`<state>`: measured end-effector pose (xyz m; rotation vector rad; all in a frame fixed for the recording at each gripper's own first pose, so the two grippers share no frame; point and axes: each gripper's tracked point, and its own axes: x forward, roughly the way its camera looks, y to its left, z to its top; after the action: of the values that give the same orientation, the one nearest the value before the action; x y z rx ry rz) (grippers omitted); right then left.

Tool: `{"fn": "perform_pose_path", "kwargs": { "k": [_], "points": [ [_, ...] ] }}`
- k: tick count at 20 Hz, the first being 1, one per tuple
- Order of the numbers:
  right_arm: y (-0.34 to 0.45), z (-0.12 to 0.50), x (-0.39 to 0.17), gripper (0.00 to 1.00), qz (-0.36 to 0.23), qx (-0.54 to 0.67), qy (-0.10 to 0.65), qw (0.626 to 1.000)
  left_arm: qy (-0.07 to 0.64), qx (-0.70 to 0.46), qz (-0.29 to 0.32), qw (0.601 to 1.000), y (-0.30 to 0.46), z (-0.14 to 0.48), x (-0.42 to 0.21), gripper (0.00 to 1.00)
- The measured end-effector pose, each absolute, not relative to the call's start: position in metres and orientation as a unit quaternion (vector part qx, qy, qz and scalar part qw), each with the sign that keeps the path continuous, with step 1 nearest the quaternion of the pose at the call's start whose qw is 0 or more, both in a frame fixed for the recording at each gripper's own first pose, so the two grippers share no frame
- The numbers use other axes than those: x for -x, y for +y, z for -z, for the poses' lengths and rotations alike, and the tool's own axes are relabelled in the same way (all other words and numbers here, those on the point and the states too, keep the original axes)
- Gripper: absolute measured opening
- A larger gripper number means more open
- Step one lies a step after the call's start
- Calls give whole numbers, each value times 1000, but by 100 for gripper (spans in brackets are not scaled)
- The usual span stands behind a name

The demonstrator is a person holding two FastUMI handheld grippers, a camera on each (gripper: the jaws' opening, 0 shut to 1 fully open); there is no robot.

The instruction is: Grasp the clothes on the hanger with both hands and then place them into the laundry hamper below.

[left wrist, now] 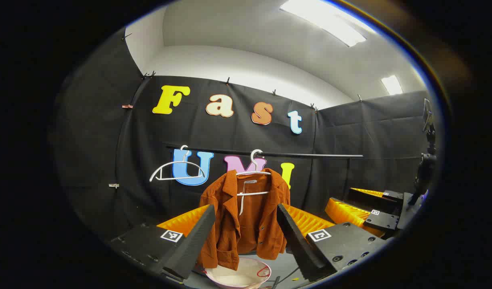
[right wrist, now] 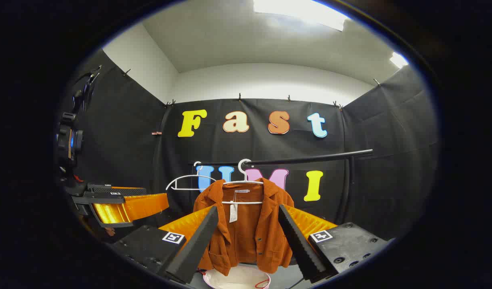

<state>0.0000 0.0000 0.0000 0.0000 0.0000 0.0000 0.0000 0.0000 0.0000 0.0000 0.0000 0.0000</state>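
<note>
An orange corduroy jacket (left wrist: 246,216) (right wrist: 246,224) hangs on a white hanger (left wrist: 254,170) (right wrist: 242,180) from a black rail (left wrist: 310,155) (right wrist: 310,159). Below it stands a white laundry hamper (left wrist: 239,275) (right wrist: 237,277) with a red trim. My left gripper (left wrist: 246,216) is open, its black and orange fingers (left wrist: 197,237) framing the jacket from a distance. My right gripper (right wrist: 248,220) is open too, with the jacket between its fingers (right wrist: 298,237) farther off. The right gripper (left wrist: 366,208) also appears at the right of the left gripper view, and the left gripper (right wrist: 117,204) at the left of the right gripper view.
A second white hanger (left wrist: 177,170) (right wrist: 185,182) hangs bare on the rail left of the jacket. The rail's upright post (right wrist: 348,188) stands at the right. A camera on a dark stand (left wrist: 426,160) (right wrist: 71,136) sits at the booth's side.
</note>
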Motion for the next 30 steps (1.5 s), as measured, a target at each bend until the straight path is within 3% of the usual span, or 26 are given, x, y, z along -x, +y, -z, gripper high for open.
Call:
{"fn": "perform_pose_path", "kwargs": {
  "k": [30],
  "points": [
    [6,4,5,97,16,-3,6,1000,3,-1,25,1000,2,2,1,97]
  ]
}}
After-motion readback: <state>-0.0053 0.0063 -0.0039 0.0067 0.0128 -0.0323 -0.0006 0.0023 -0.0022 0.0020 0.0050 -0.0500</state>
